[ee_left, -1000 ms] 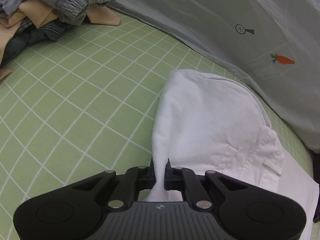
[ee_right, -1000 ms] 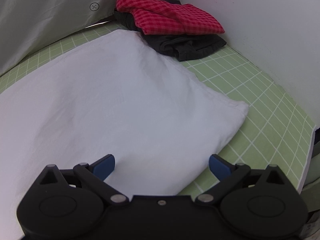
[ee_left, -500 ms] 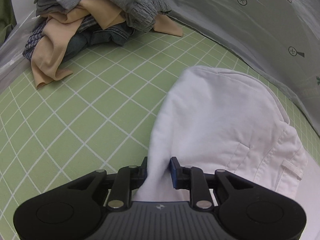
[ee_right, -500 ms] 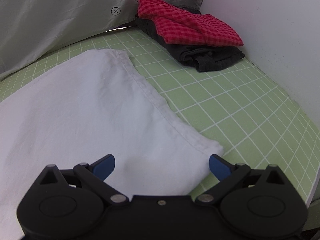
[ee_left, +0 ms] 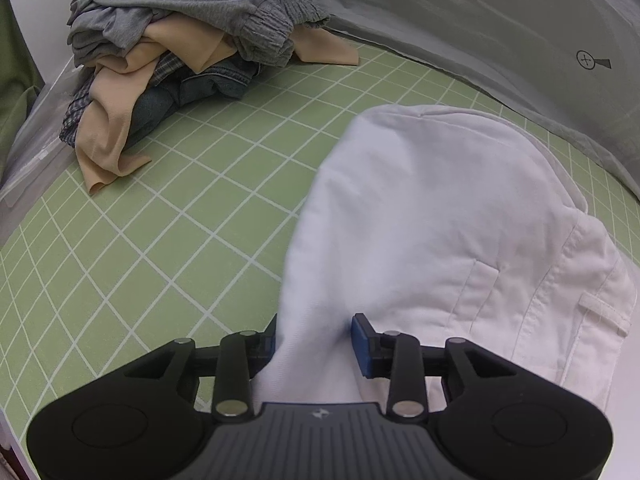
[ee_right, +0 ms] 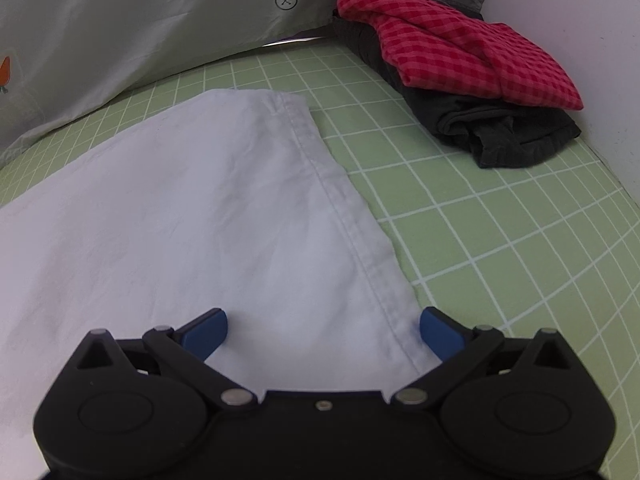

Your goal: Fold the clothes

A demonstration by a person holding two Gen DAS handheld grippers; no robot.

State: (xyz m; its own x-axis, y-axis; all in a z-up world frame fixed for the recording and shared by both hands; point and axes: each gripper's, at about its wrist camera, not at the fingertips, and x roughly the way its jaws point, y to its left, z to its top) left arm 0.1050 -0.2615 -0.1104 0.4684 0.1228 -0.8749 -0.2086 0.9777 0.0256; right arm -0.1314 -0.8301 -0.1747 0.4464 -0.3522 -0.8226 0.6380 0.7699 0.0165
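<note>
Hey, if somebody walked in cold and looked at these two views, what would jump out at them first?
Probably the white garment spread over the green grid mat, a fold of it bunched between the fingers of the left tool, whose jaws are opening. Next, the red checked cloth folded on a dark garment in the far right corner, and the messy heap of grey, tan and denim clothes at far left.

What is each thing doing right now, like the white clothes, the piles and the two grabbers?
White garment: folded over, lying on the green mat.
Left gripper: jaws opening, white cloth between them, no longer pinched.
Right gripper: jaws wide open over the white hem, holding nothing.
Grey, tan and denim pile: crumpled, unfolded.
Red checked garment: folded, on top of a dark garment.
</note>
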